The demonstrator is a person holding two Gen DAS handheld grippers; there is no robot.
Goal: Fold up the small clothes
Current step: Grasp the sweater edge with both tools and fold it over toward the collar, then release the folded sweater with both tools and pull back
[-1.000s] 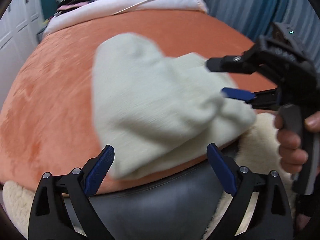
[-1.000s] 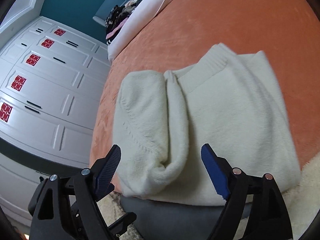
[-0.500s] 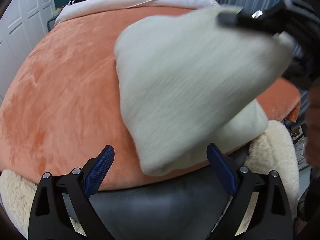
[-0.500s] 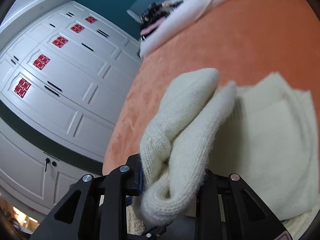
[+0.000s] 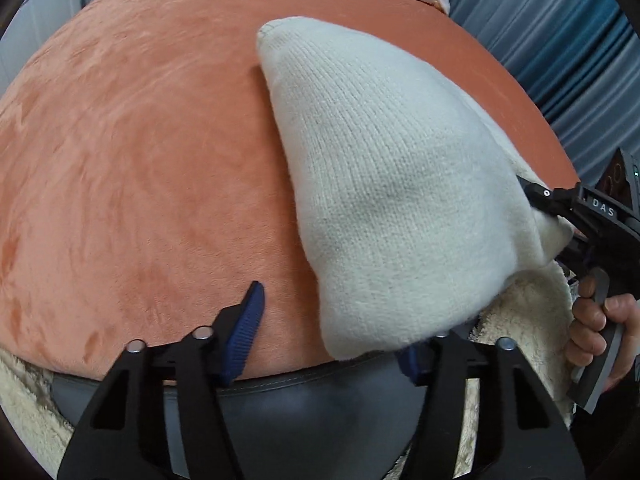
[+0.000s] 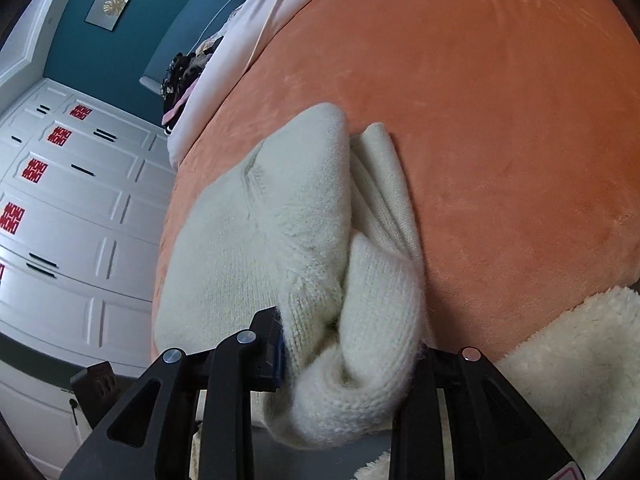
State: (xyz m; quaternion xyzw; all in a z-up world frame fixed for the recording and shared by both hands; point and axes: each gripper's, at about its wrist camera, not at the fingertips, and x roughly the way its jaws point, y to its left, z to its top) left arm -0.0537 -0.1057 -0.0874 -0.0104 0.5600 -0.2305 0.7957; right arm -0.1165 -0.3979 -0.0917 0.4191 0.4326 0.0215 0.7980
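A cream knit sweater (image 5: 392, 184) lies partly folded on the orange bedspread (image 5: 140, 160). My right gripper (image 6: 348, 360) is shut on a bunched thick edge of the sweater (image 6: 304, 232), and the left wrist view shows it at the far right (image 5: 560, 208) with a hand on its handle. My left gripper (image 5: 328, 348) is closing at the sweater's near corner. That corner lies between the jaws and hides the right pad. The blue left pad (image 5: 248, 336) stands apart from the knit, with bare bedspread between them.
A fluffy cream blanket (image 6: 560, 360) hangs over the bed's near edge, above a grey bed frame (image 5: 300, 400). White bedding (image 6: 248, 32) and dark clothes (image 6: 180, 76) lie at the bed's far end. White wardrobe doors (image 6: 60, 220) stand left, blue curtains (image 5: 560, 40) right.
My right gripper shut on the sweater's bunched edge, lifted it and drew it over to the right. My left gripper's jaws narrowed around the near corner and sank closer to the bed.
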